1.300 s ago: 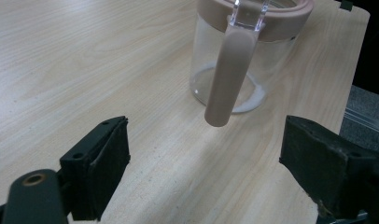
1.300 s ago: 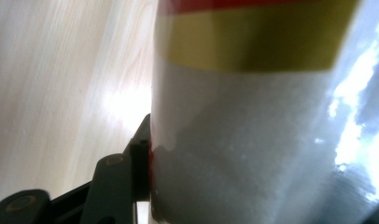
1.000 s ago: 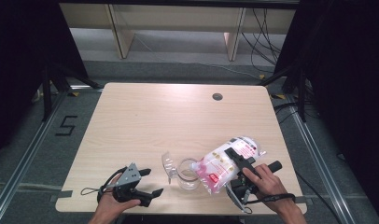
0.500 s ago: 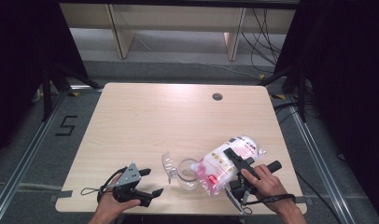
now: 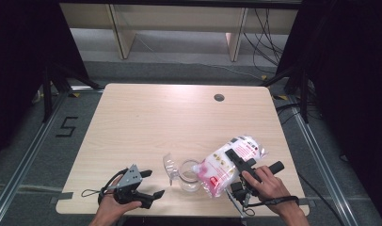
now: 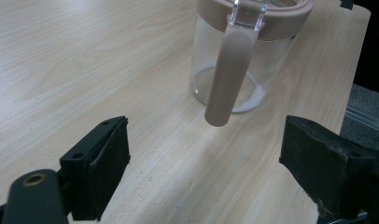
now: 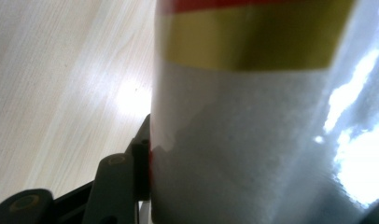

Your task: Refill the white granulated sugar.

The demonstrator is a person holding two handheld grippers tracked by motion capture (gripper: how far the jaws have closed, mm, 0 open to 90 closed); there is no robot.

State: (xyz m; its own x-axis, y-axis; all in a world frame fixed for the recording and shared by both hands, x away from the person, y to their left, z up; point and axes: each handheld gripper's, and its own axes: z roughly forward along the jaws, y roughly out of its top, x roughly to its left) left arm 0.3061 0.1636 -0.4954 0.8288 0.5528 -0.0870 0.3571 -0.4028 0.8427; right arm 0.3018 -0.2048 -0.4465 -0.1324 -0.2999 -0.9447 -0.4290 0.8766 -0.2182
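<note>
Two tongs — left tongs point(image 6: 206, 172) spread wide, empty, facing jar point(image 6: 246, 51); right tongs point(image 5: 238, 162) clamped on bag point(image 5: 231, 162).

High view looks down on my table point(image 5: 147, 122); gripper views sit close (both share its wood).

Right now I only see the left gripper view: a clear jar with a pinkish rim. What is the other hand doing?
Observer: The right gripper is clamped on a pink and white bag, tilted toward the jar.
Operator: Is the bag touching the jar?
Observer: In the high view its lower end overlaps the jar's rim; contact I cannot confirm.
Operator: Does the jar have a lid on?
Observer: A clear lid stands open on the jar's left side.
</note>
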